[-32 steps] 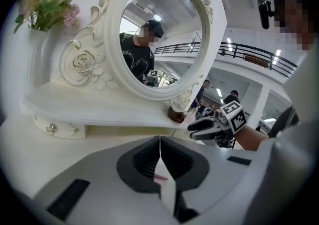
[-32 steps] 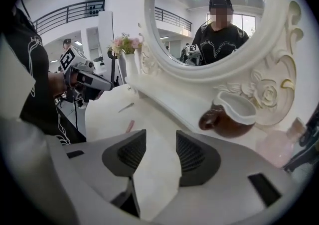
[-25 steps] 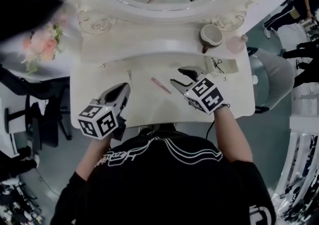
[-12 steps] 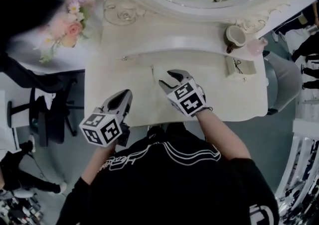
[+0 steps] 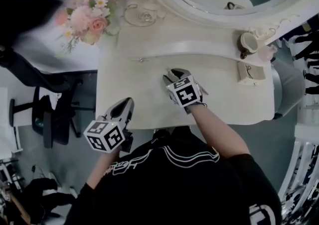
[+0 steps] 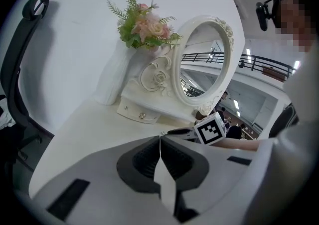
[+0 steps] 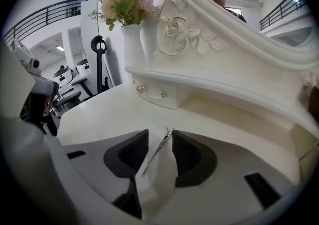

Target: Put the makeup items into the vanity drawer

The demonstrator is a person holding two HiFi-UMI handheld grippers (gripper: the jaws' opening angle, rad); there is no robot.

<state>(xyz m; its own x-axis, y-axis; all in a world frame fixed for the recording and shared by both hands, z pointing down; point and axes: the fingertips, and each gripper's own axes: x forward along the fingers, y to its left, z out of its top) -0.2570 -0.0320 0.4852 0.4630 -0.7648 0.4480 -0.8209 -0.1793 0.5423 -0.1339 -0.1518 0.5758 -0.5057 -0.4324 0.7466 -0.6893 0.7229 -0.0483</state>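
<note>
As right claw (image 7: 160,133) closes, metal clip (image 7: 156,153) lies between

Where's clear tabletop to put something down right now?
The left half of the vanity top is bare, between the raised shelf and the front edge. A thin metal clip lies mid-table. The right end is crowded: a cup, a pink item and a small tray sit there.
</note>
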